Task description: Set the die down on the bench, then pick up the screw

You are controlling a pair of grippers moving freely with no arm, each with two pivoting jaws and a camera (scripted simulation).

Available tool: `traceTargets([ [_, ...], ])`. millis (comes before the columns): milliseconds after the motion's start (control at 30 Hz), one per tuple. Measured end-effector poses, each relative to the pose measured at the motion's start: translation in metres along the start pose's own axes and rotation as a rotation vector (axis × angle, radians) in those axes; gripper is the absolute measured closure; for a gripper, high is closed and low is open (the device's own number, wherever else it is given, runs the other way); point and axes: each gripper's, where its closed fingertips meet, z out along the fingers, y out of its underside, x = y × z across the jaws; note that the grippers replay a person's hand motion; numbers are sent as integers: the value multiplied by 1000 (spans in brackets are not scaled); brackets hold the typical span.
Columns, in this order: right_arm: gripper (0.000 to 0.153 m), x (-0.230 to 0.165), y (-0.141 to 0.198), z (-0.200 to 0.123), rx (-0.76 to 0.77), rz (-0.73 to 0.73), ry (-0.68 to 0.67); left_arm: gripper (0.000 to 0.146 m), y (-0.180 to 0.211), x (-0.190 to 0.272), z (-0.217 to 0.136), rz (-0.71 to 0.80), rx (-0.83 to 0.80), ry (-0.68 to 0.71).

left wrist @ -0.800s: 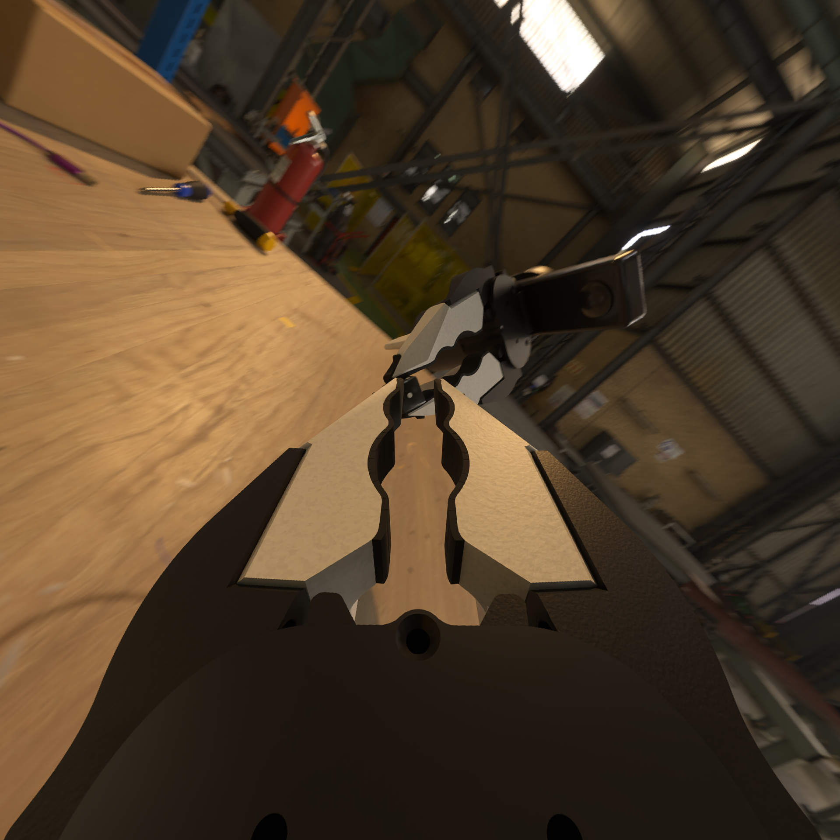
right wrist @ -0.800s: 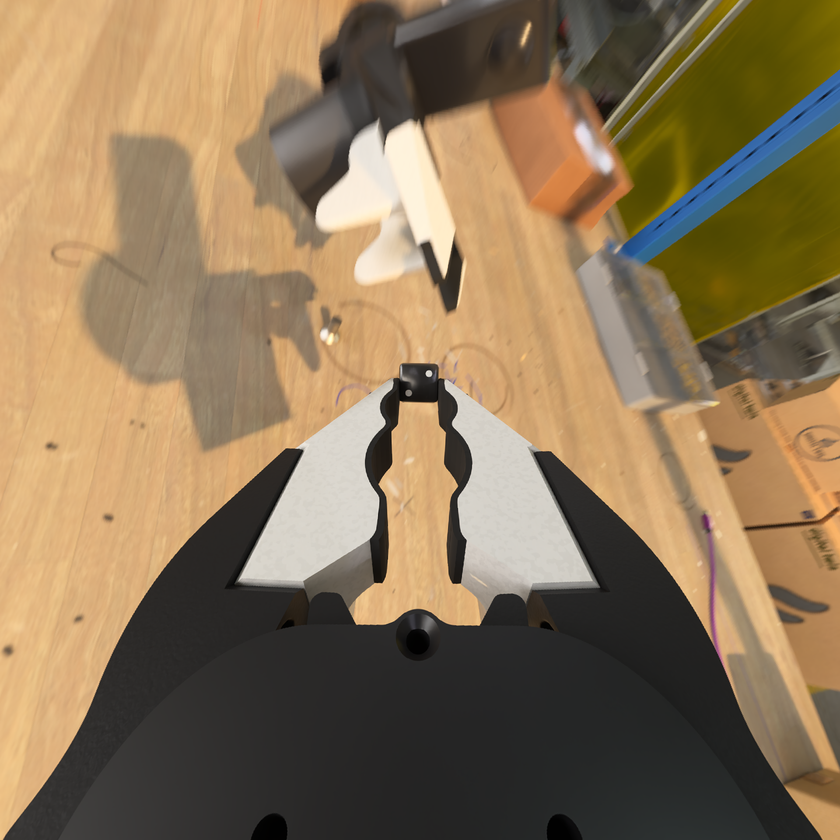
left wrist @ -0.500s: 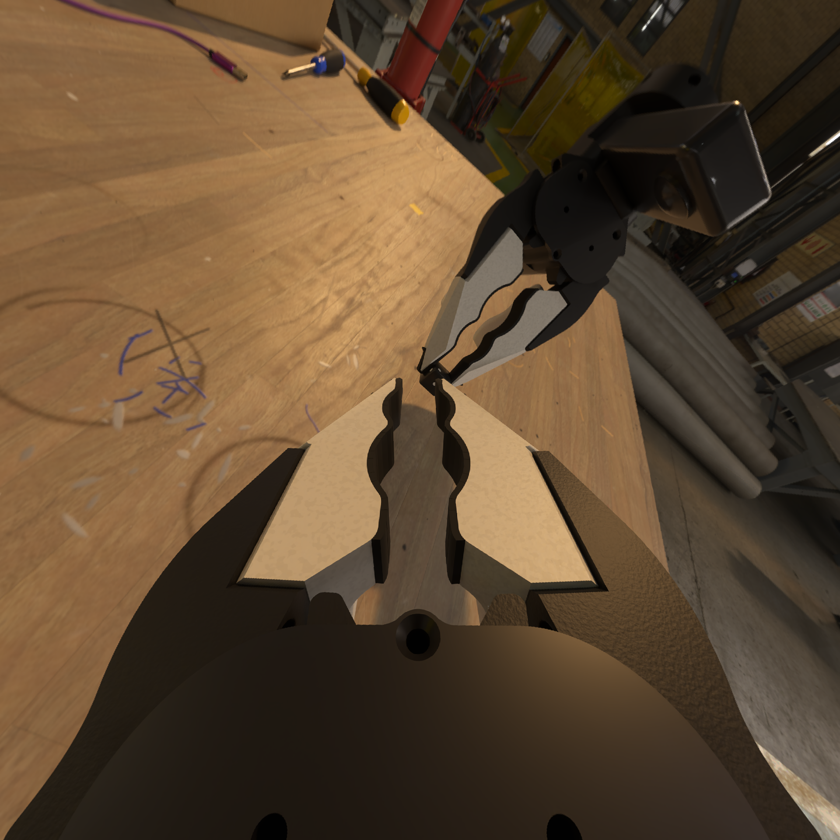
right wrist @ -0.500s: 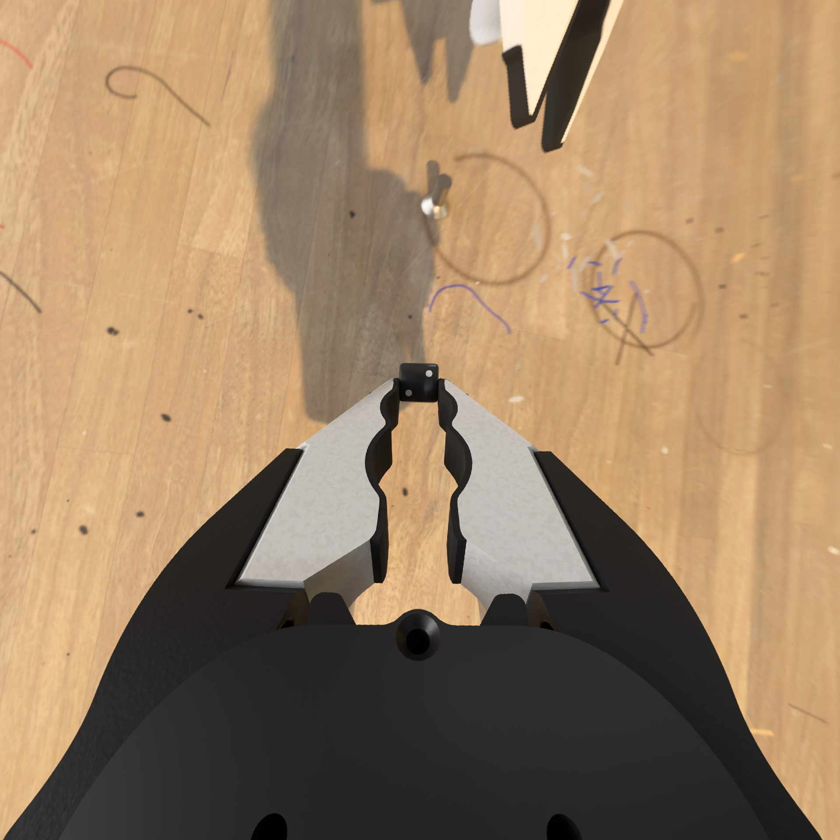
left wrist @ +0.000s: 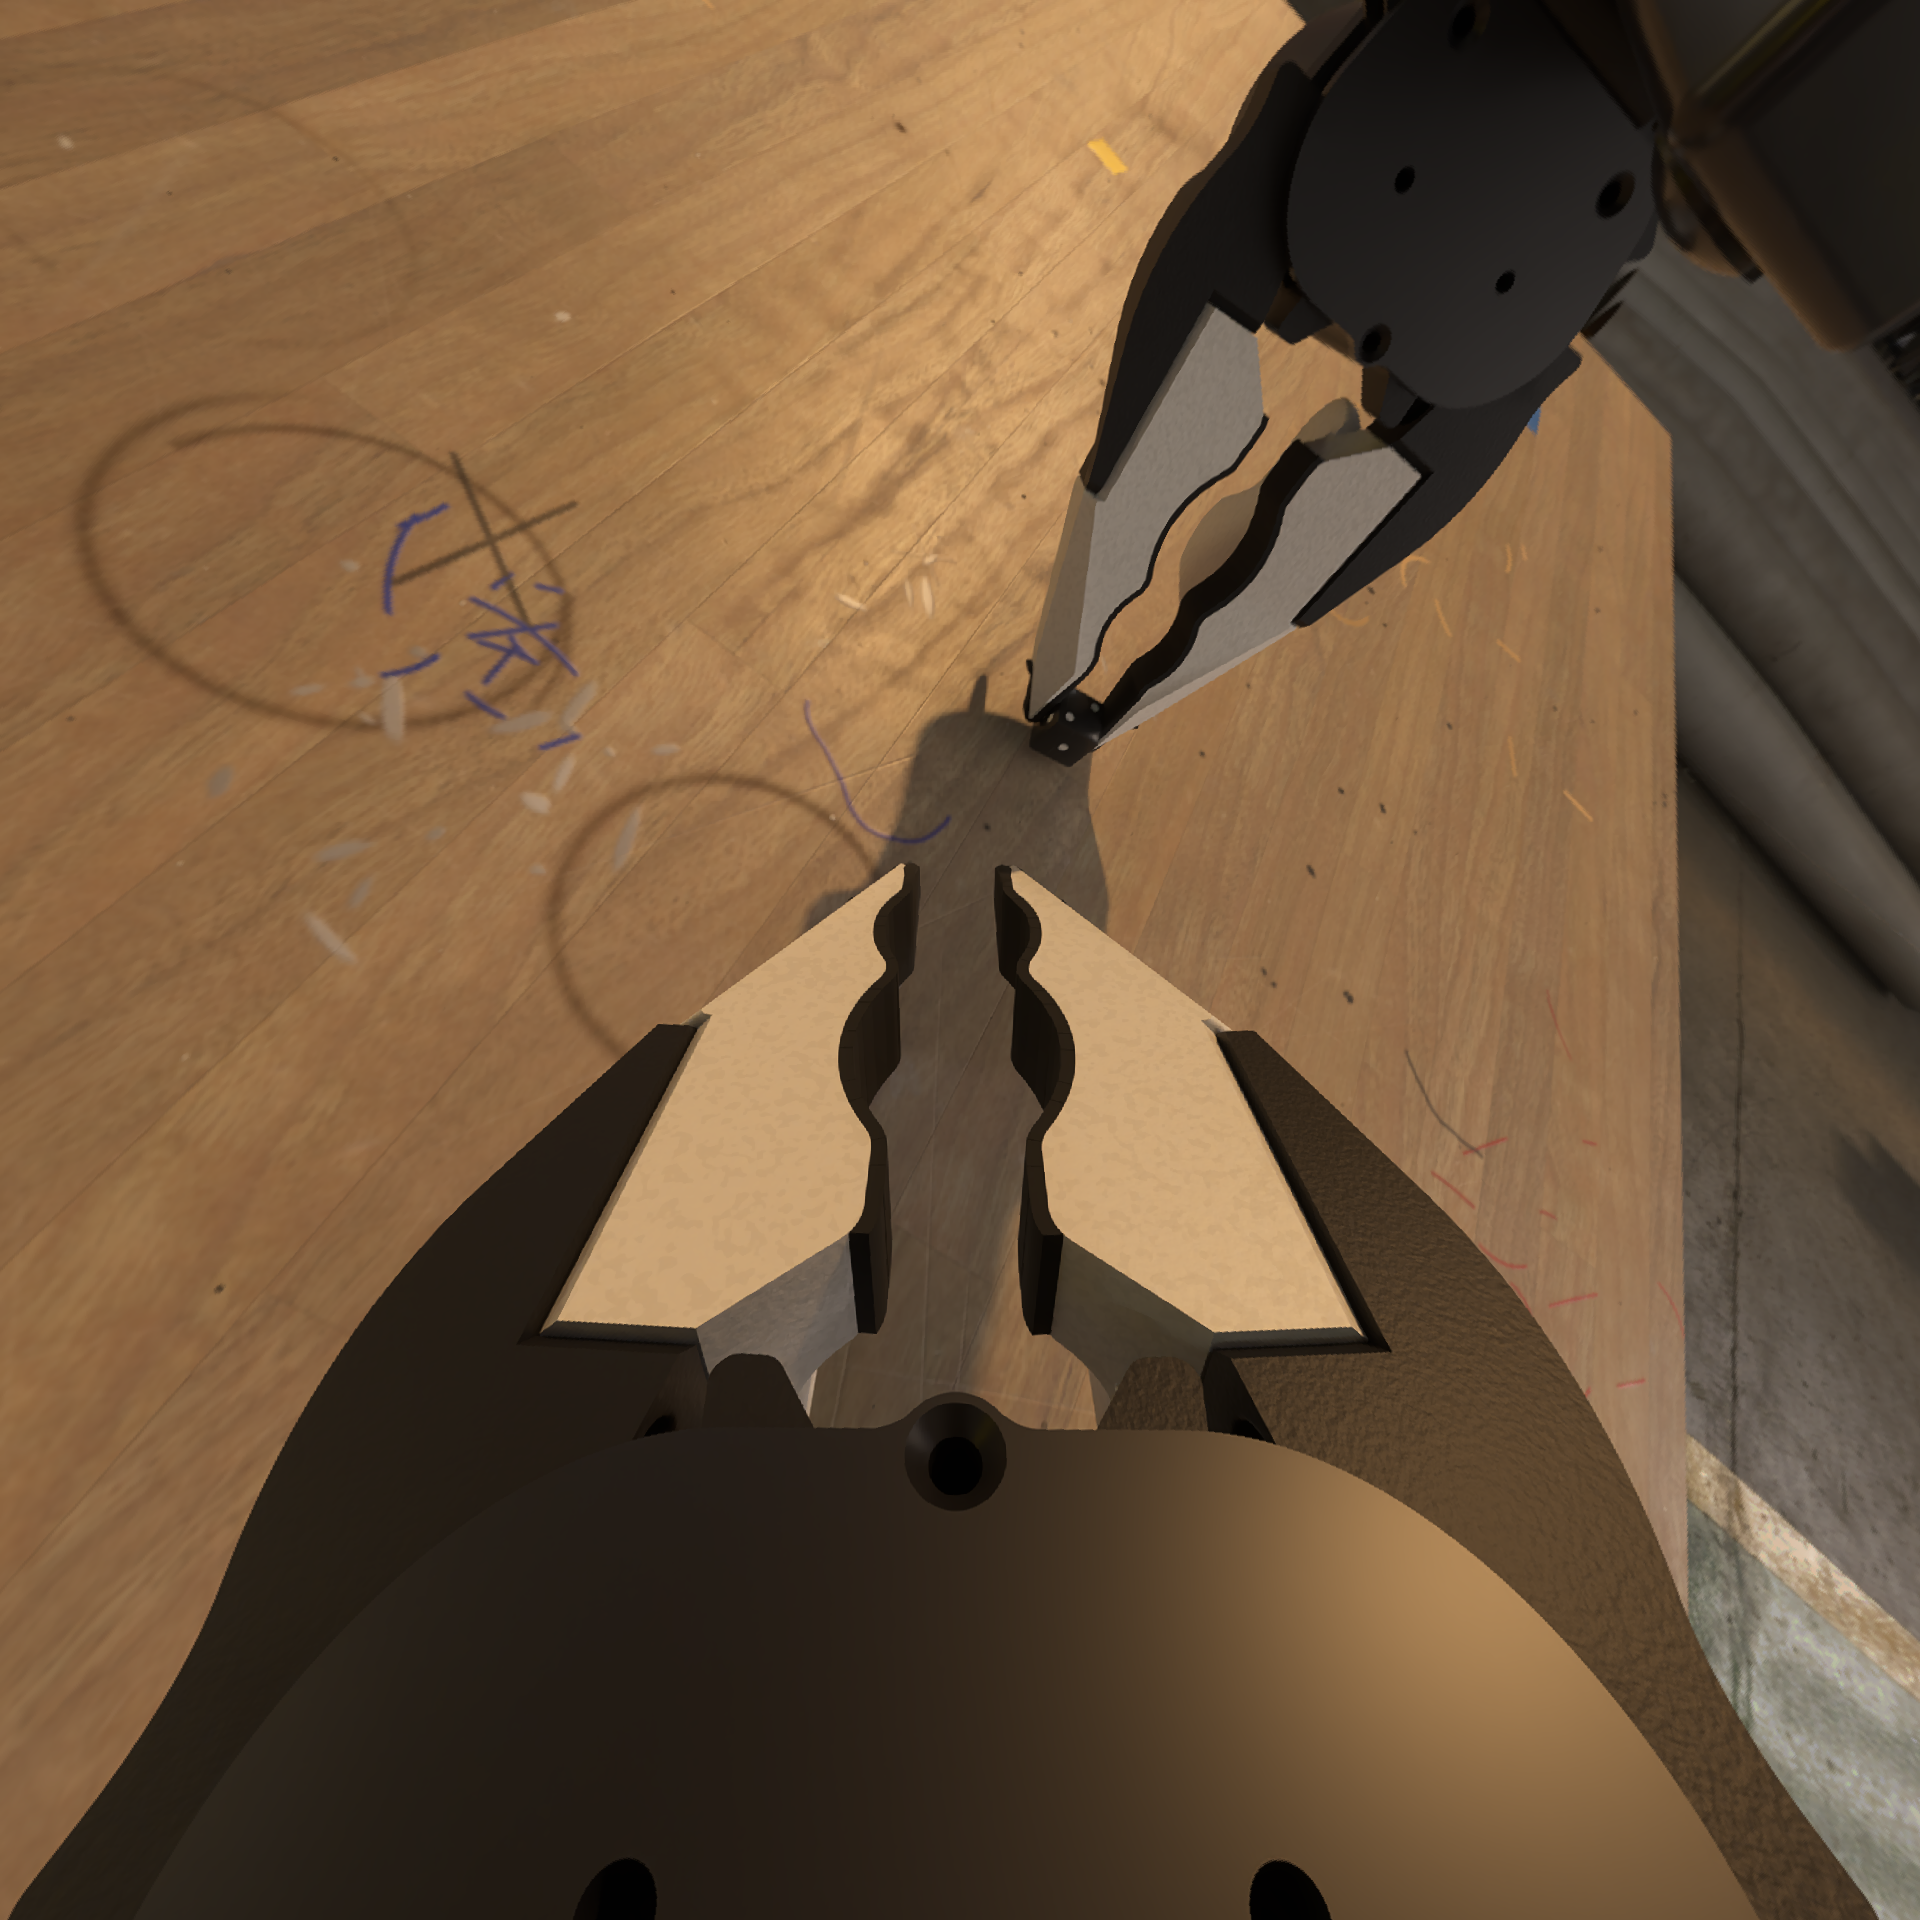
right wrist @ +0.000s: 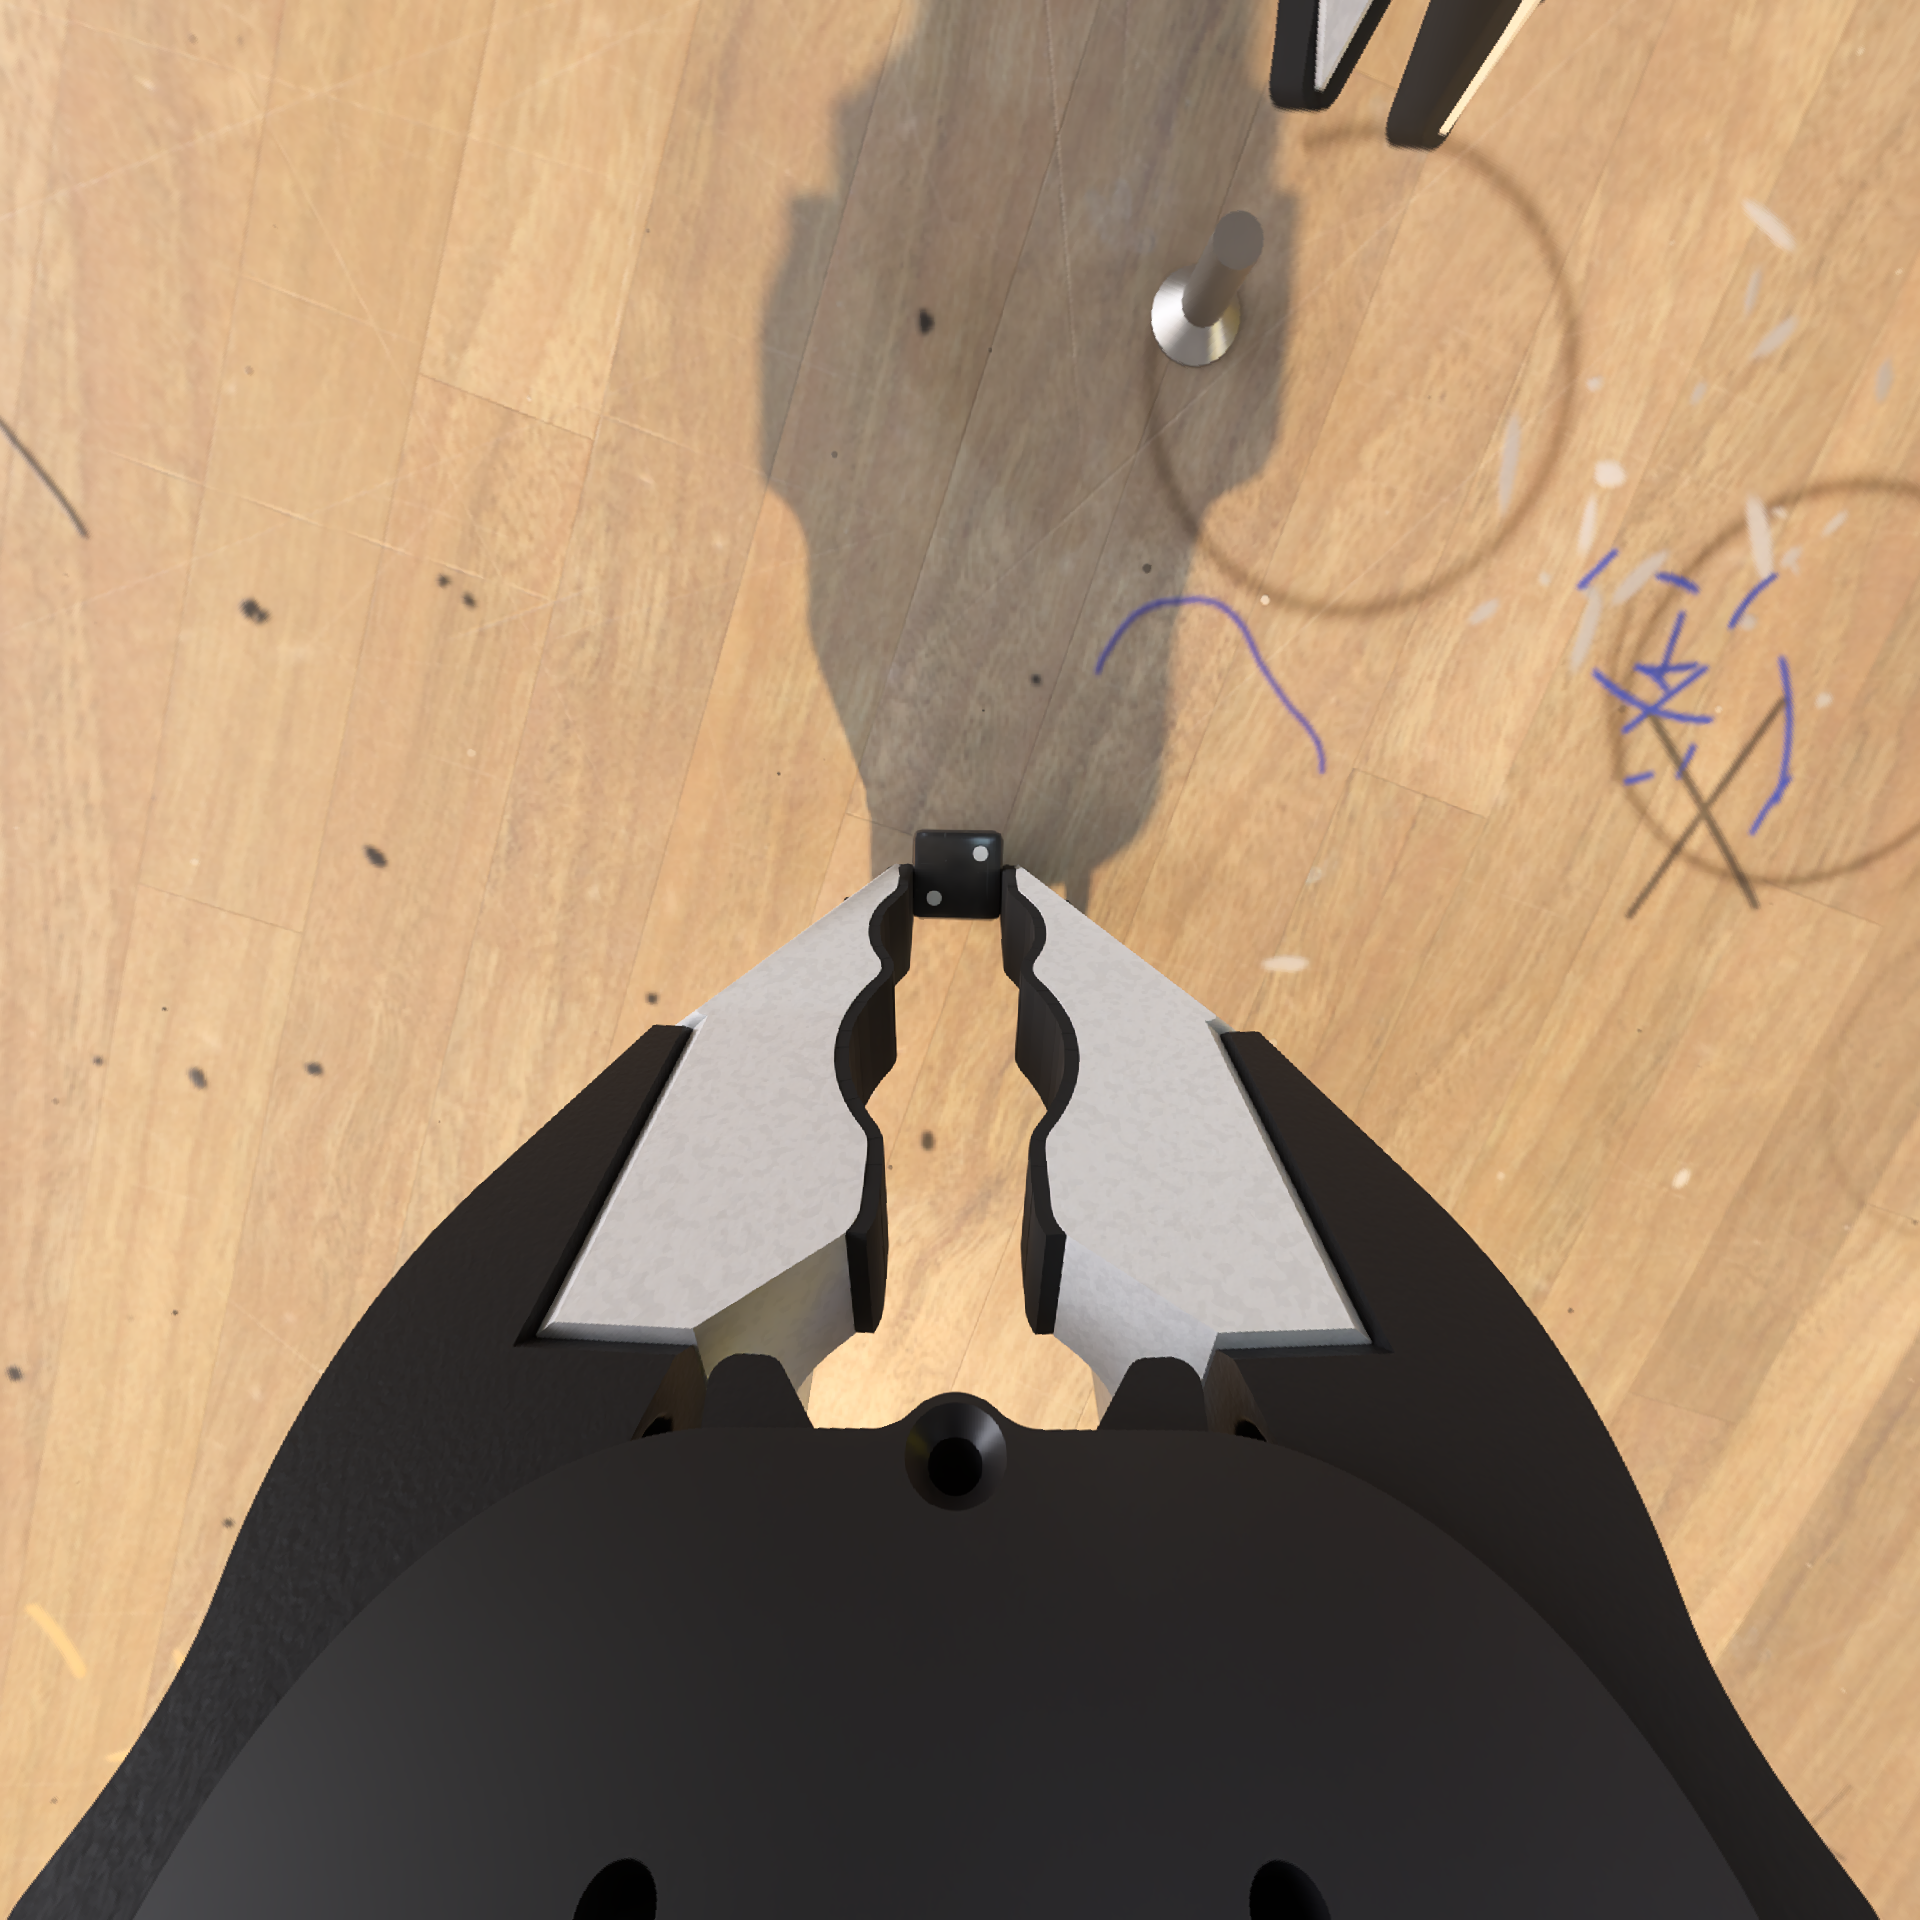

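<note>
My right gripper [right wrist: 956, 883] is shut on a small black die [right wrist: 958, 871] with white pips, pinched at the fingertips. In the left wrist view the right gripper [left wrist: 1070, 717] points steeply down and the die [left wrist: 1065, 736] sits at or just above the wooden bench [left wrist: 1351, 935], meeting its own shadow. A silver screw [right wrist: 1205, 296] lies on the bench beyond the die, head toward me. My left gripper [left wrist: 954, 878] is empty, its jaws narrowly apart, hovering over the bench short of the die. Its fingertips [right wrist: 1314, 62] show past the screw at the top of the right wrist view.
Pencil circles [right wrist: 1371, 416], blue pen scribbles [right wrist: 1662, 696] and pale wood chips mark the bench top. The bench edge [left wrist: 1668, 935] runs down the right of the left wrist view, with concrete floor and grey pipes [left wrist: 1787, 727] beyond.
My right gripper has come down close to the bench with the die still in it. My left gripper has tipped downward and drawn back from the right gripper's tips.
</note>
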Motion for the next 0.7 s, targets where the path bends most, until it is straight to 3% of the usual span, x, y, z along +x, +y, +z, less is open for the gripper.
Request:
traceTargets([
  [433,137,-2,2,0,26,31,-65,131,9,-15,-16,-4,-23,-65],
  [567,133,-1,5,-7,41,51,-38,129,9,-17,-18,12,-32,-81],
  [700,133,12,-4,-23,173,128,42,127,10,-20,-18,60,-69,-111],
])
